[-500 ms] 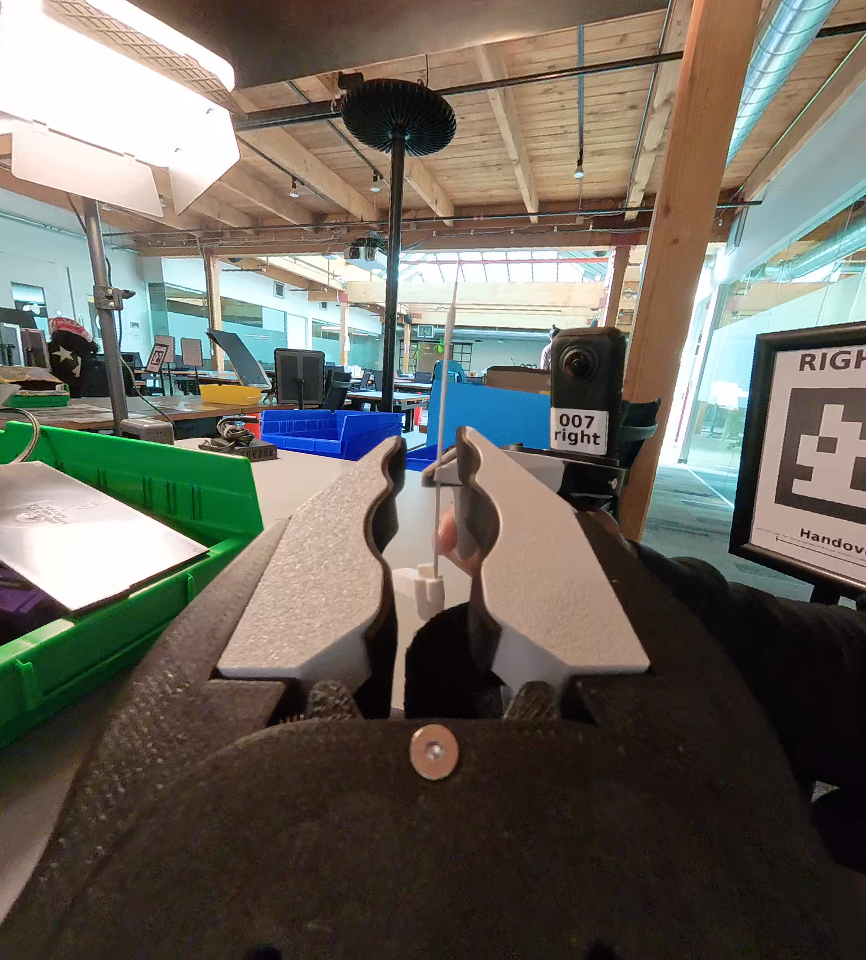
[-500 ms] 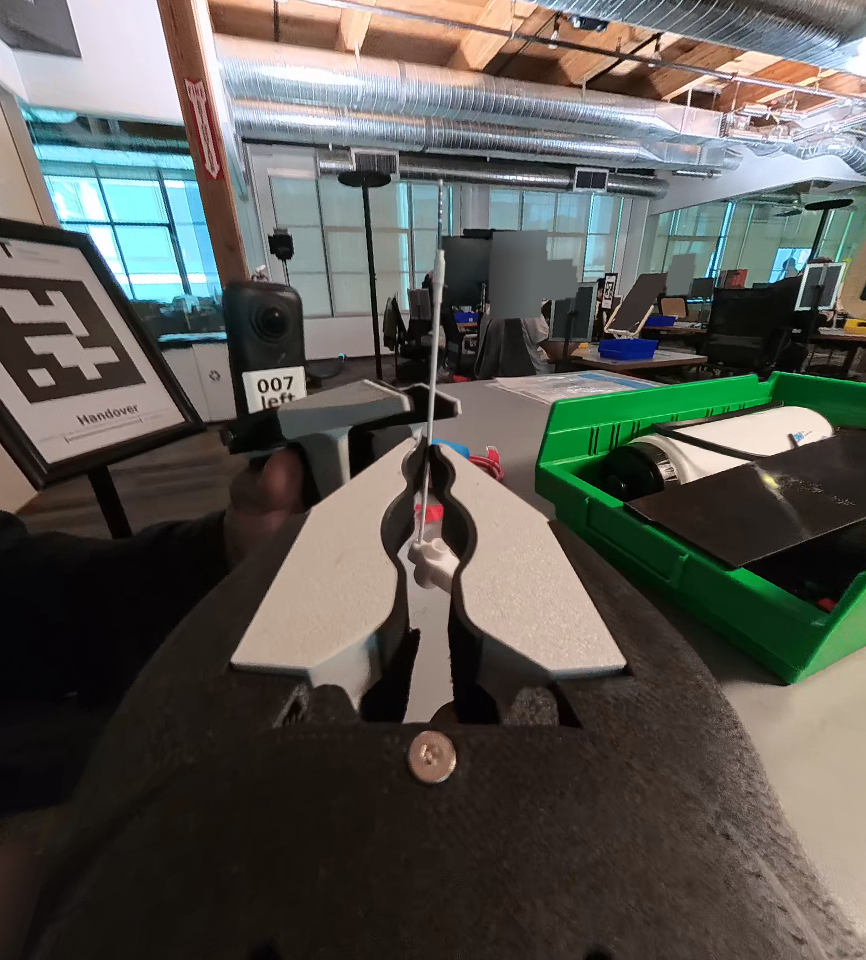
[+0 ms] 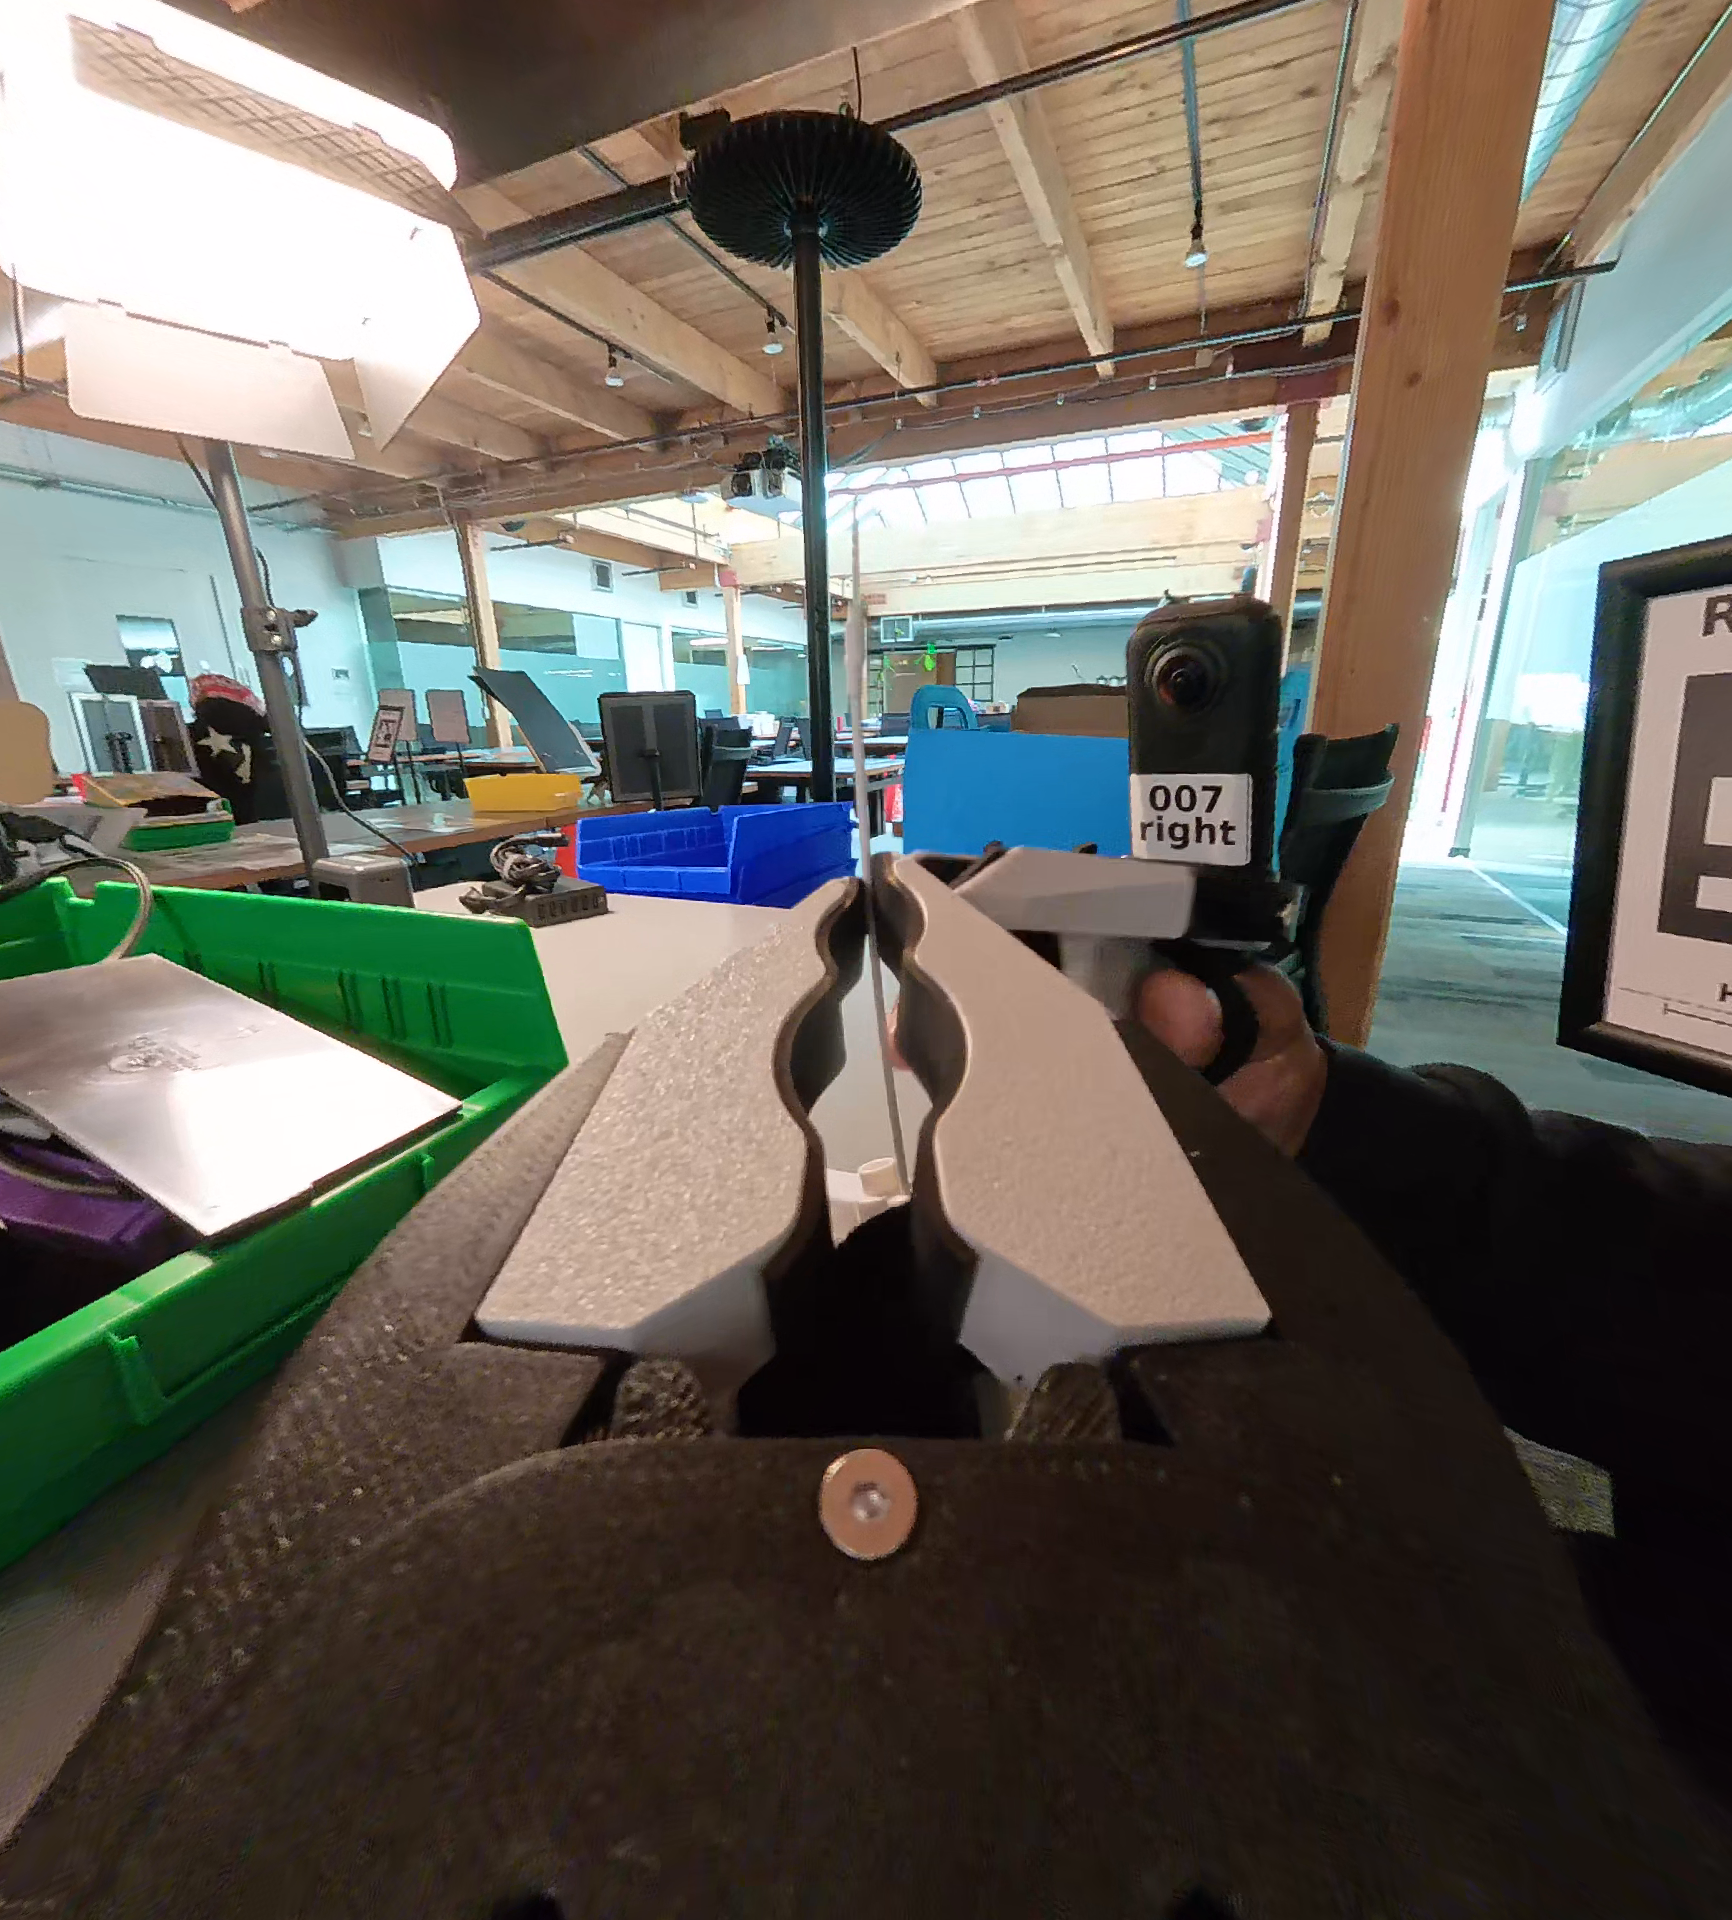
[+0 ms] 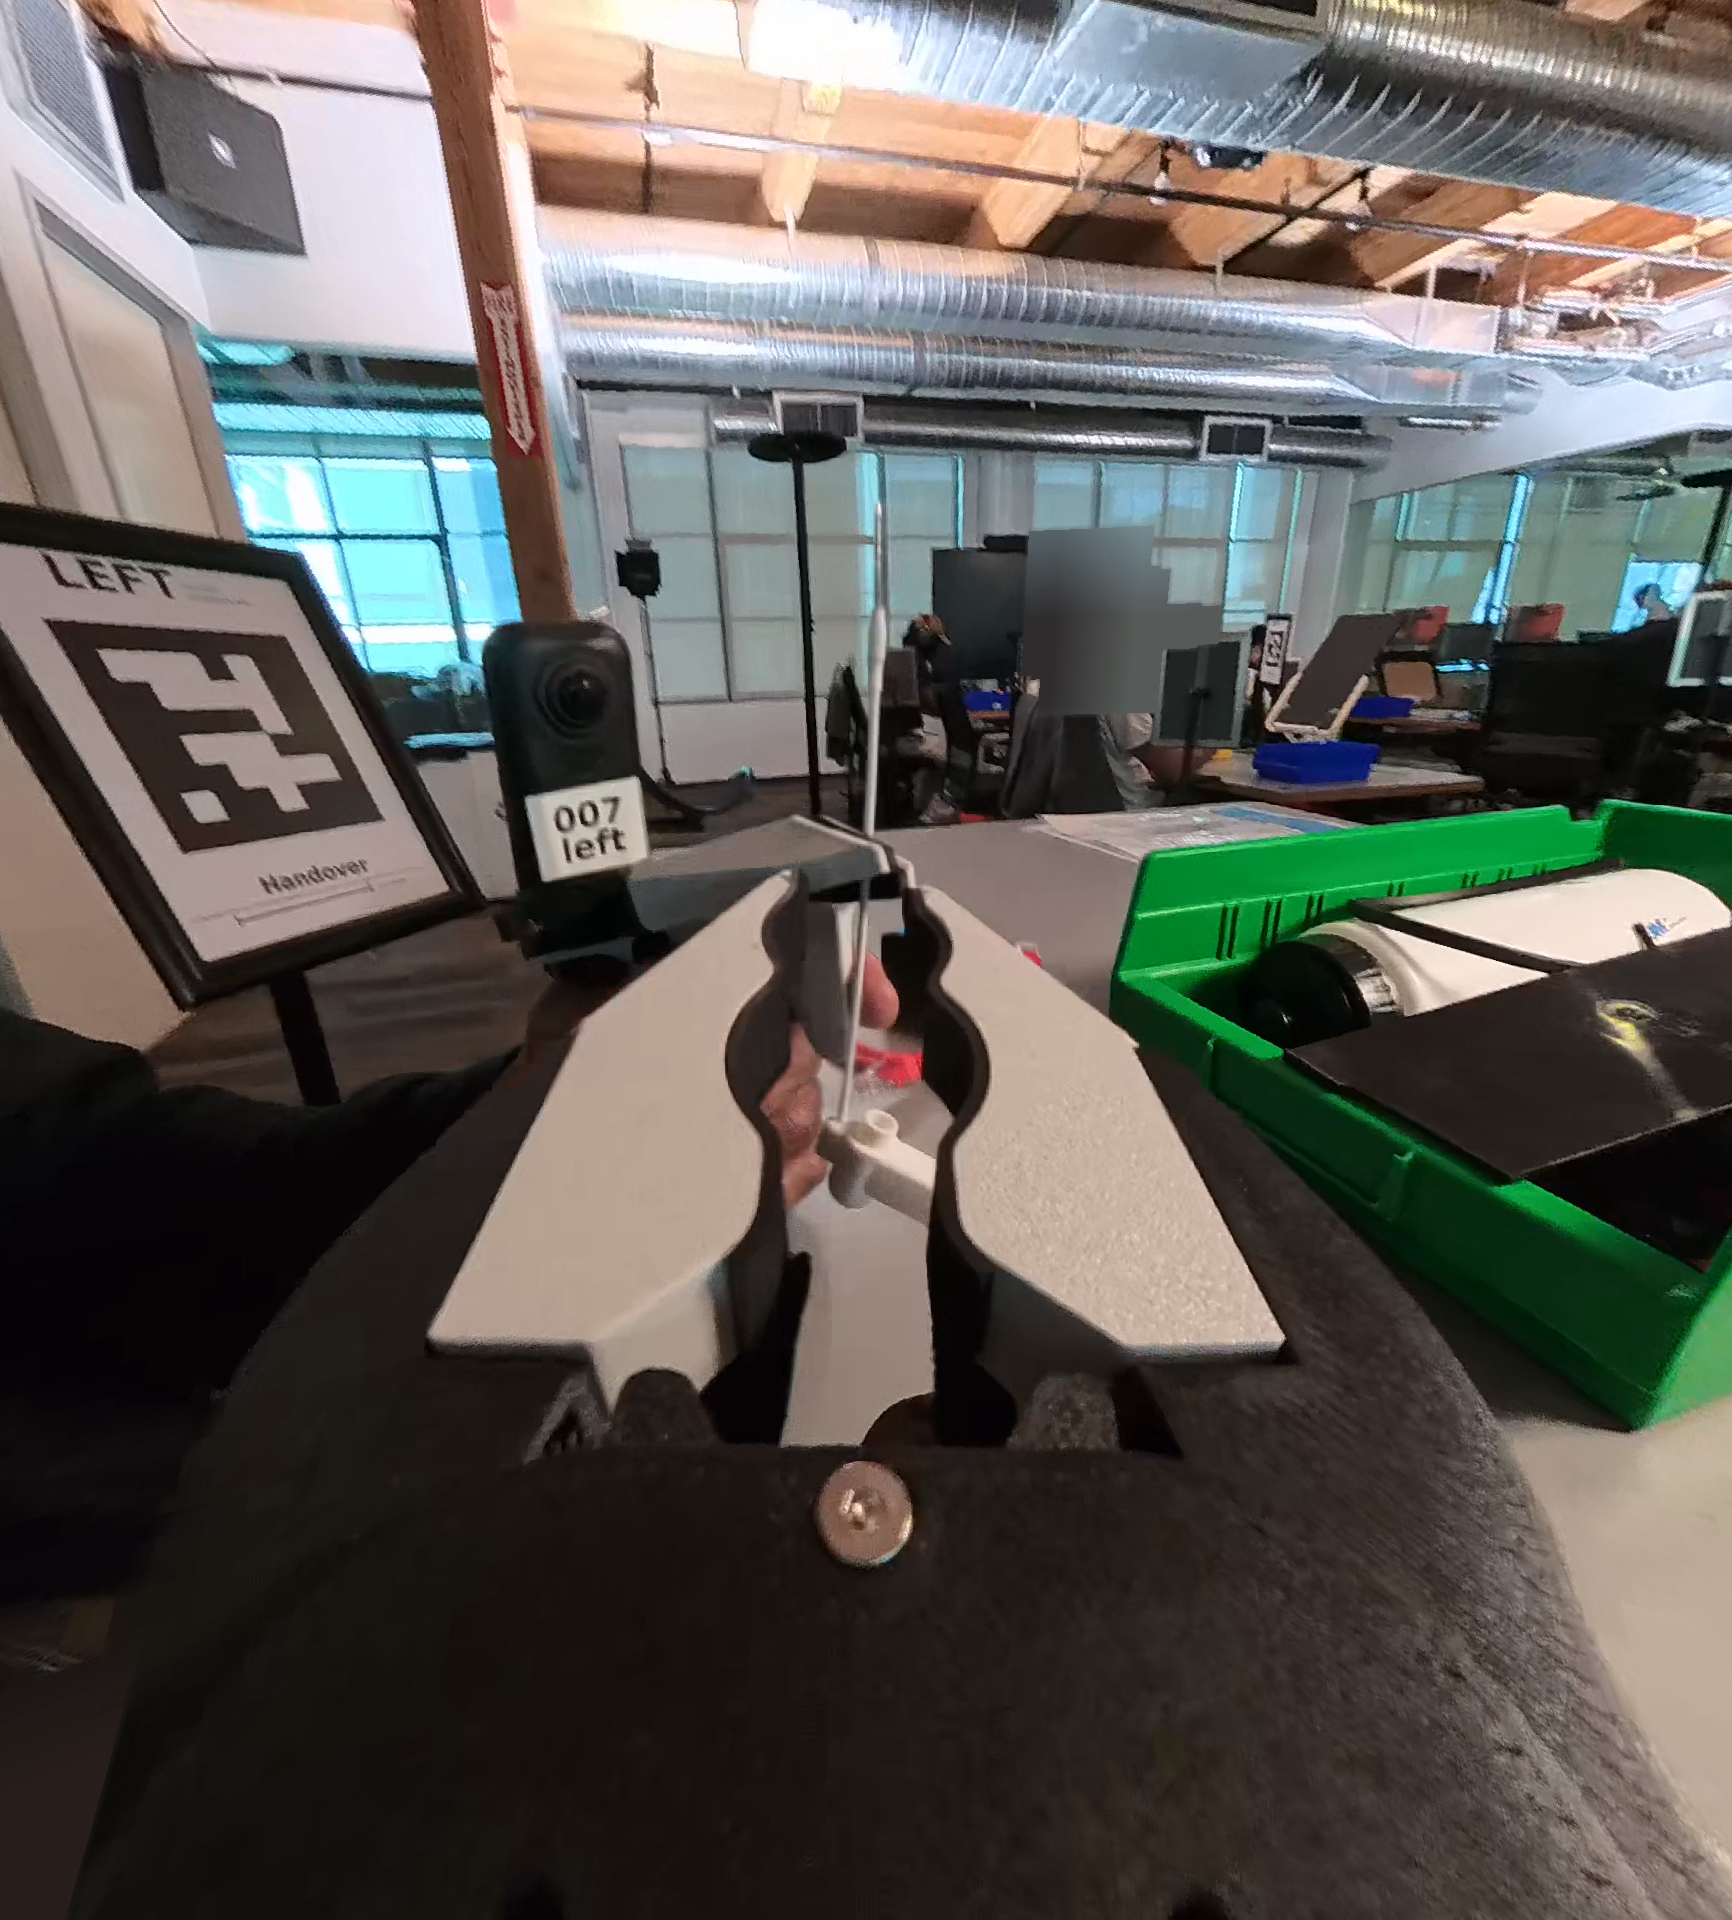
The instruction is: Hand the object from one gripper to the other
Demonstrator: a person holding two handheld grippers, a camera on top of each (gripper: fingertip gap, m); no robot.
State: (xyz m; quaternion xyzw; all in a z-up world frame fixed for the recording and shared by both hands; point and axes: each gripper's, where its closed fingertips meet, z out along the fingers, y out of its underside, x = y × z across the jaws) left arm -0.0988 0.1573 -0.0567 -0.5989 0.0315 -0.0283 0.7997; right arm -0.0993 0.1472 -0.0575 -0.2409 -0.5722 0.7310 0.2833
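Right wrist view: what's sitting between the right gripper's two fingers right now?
The thin white rod with its white fitting stands in the gap of the right gripper, which is open. Behind the rod, the person's hand shows through the gap.

Each gripper, left (image 3: 874, 904) and right (image 4: 849, 894), has pale grey textured fingers (image 3: 696, 1122) with wavy black inner edges, set in a coarse black body fastened by one silver screw (image 3: 867, 1504). Behind the fingers, a black sleeve (image 3: 1568, 1247) covers the person's arm.
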